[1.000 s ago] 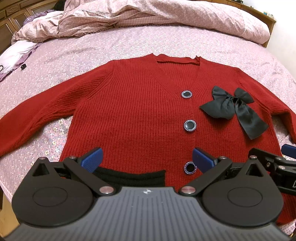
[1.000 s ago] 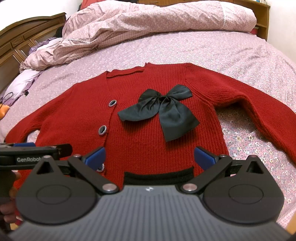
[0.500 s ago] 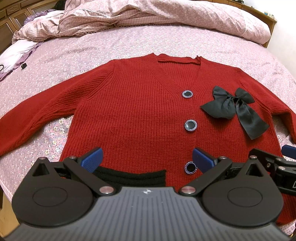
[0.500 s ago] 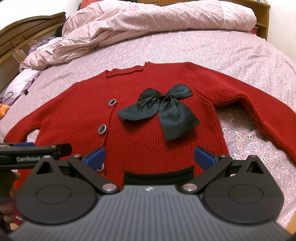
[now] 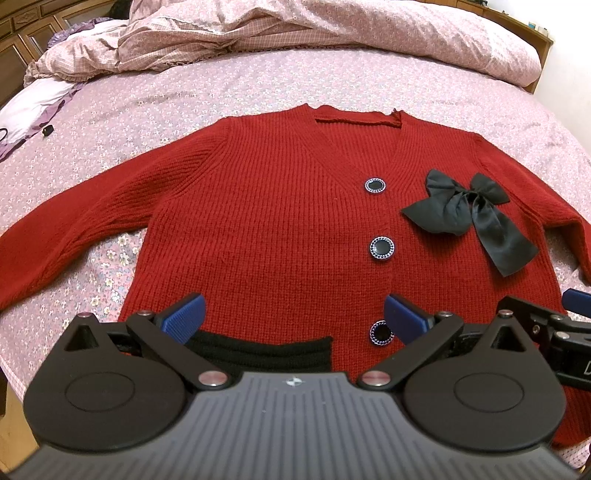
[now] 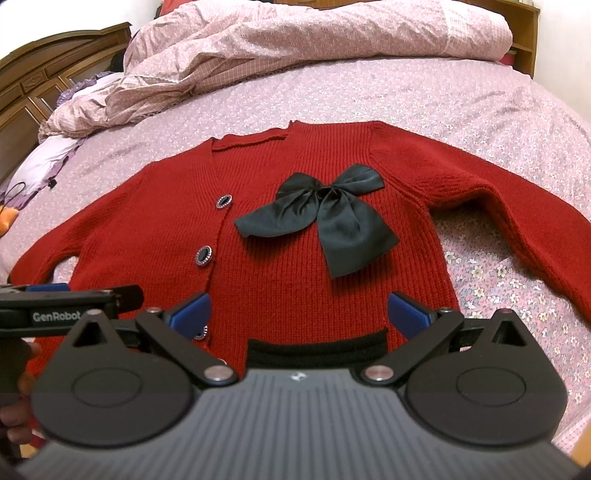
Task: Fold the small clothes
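Note:
A small red knit cardigan [image 5: 266, 229] lies flat and face up on the bed, sleeves spread to both sides, with three dark buttons, a black satin bow [image 5: 469, 218] on its chest and a black hem band [image 5: 266, 350]. It also shows in the right wrist view [image 6: 295, 288] with the bow [image 6: 325, 218]. My left gripper [image 5: 293, 319] is open and empty above the hem's left half. My right gripper [image 6: 299, 312] is open and empty above the hem's right half, and shows at the left wrist view's right edge [image 5: 546, 325].
The cardigan lies on a pink floral bedsheet [image 5: 184, 99]. A rumpled pink duvet [image 5: 332, 33] is piled along the far side. A wooden headboard [image 6: 48, 88] stands at the far left. White and purple cloth [image 5: 40, 107] lies at the left edge.
Both grippers have drifted very slightly over the hem; the cardigan has shifted a little in view. Both stay open and empty.

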